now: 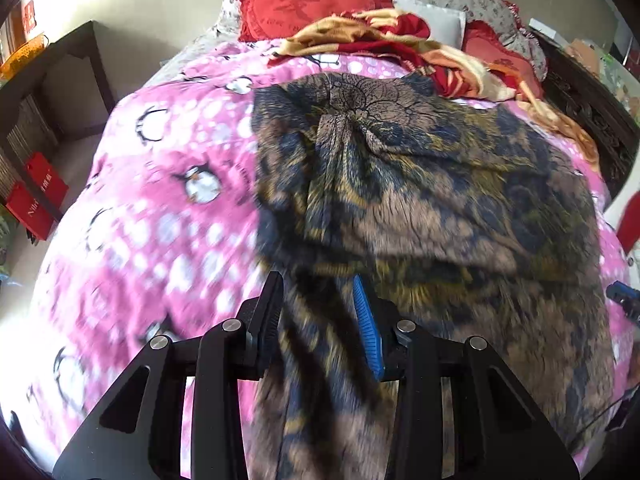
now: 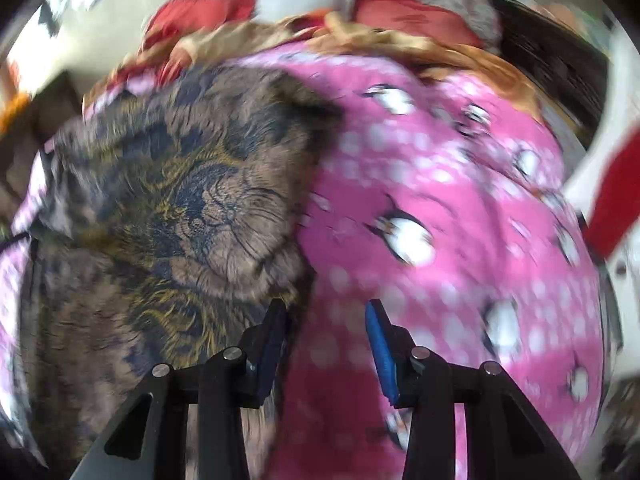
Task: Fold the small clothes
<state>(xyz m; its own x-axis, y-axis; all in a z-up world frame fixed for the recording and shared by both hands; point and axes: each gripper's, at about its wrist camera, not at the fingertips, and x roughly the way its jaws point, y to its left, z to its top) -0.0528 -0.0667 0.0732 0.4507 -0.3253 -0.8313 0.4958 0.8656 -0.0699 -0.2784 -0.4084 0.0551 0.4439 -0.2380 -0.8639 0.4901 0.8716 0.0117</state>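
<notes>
A dark garment (image 1: pixel 420 184) with a brown, navy and yellow print lies spread on a pink penguin quilt (image 1: pixel 160 200), partly folded over itself. My left gripper (image 1: pixel 317 284) hangs over its near part, jaws apart, with wrinkled cloth showing in the gap; I see no pad pressing on it. In the right wrist view the garment (image 2: pixel 168 208) fills the left half, blurred. My right gripper (image 2: pixel 326 308) stands open at the garment's right edge, mostly over the bare quilt (image 2: pixel 440 208), with nothing gripped. A blue part of the right gripper (image 1: pixel 620 296) shows at the right edge of the left wrist view.
Red frilled pillows (image 1: pixel 304 4) and a crumpled red and tan blanket (image 1: pixel 380 40) lie at the head of the bed. A dark shelf unit (image 1: pixel 60 80) and a red bag (image 1: pixel 36 196) stand to the left. A dark carved bed frame (image 1: pixel 580 108) runs along the right.
</notes>
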